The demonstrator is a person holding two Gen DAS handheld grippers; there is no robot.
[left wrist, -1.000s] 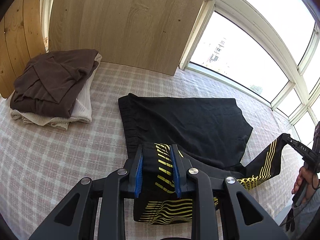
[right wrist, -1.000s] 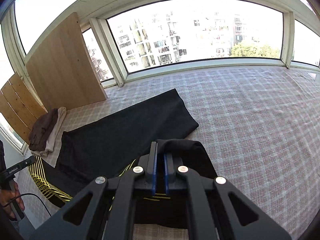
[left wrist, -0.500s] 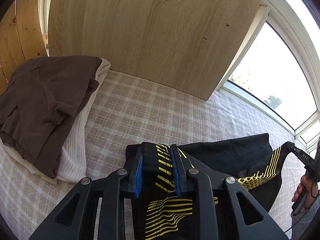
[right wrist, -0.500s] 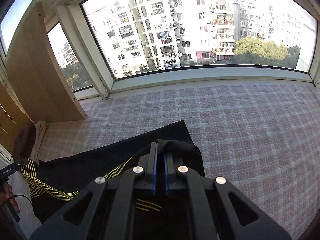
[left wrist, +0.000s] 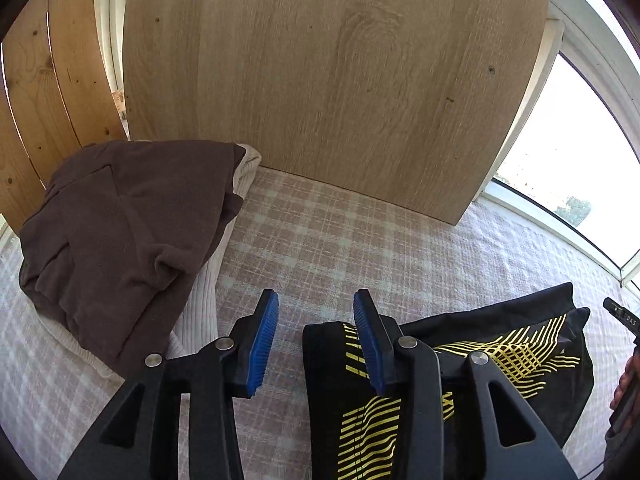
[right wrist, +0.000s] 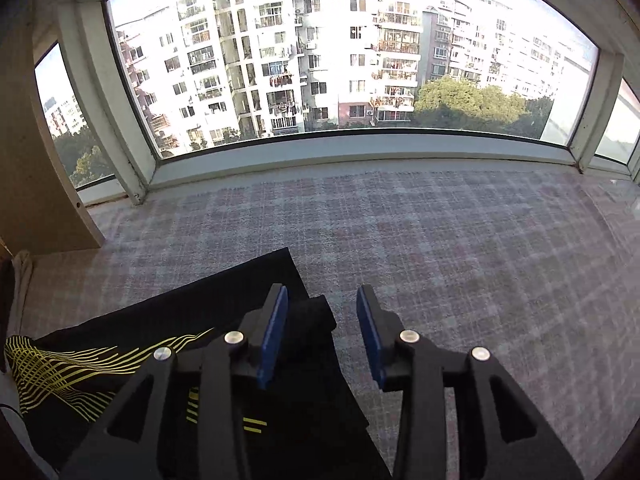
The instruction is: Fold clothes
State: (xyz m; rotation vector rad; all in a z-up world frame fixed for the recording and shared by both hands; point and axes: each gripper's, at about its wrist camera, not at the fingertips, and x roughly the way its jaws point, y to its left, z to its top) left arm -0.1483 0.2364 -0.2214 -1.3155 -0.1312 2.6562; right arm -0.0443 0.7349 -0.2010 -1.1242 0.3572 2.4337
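Black shorts with yellow line print [left wrist: 472, 364] lie folded over on the checked cloth [left wrist: 320, 248]. My left gripper [left wrist: 316, 320] is opening above their left corner. The fabric lies under and beside the right finger, and the blue pads [left wrist: 264, 336] do not press it. In the right wrist view the same shorts [right wrist: 120, 344] lie at lower left. My right gripper [right wrist: 322, 314] is opening too, with a rolled black edge [right wrist: 310, 322] loose between the fingers, close to the left pad.
A stack of a brown garment [left wrist: 128, 232] on a cream ribbed one [left wrist: 204, 296] lies left of the shorts. Wooden boards [left wrist: 340, 72] stand behind. A window sill [right wrist: 360, 148] bounds the far side. A hand [left wrist: 626, 384] shows at the right edge.
Both grippers carried the shorts' edge forward over the garment, then spread their jaws. The fabric has dropped out of both grips onto the cloth.
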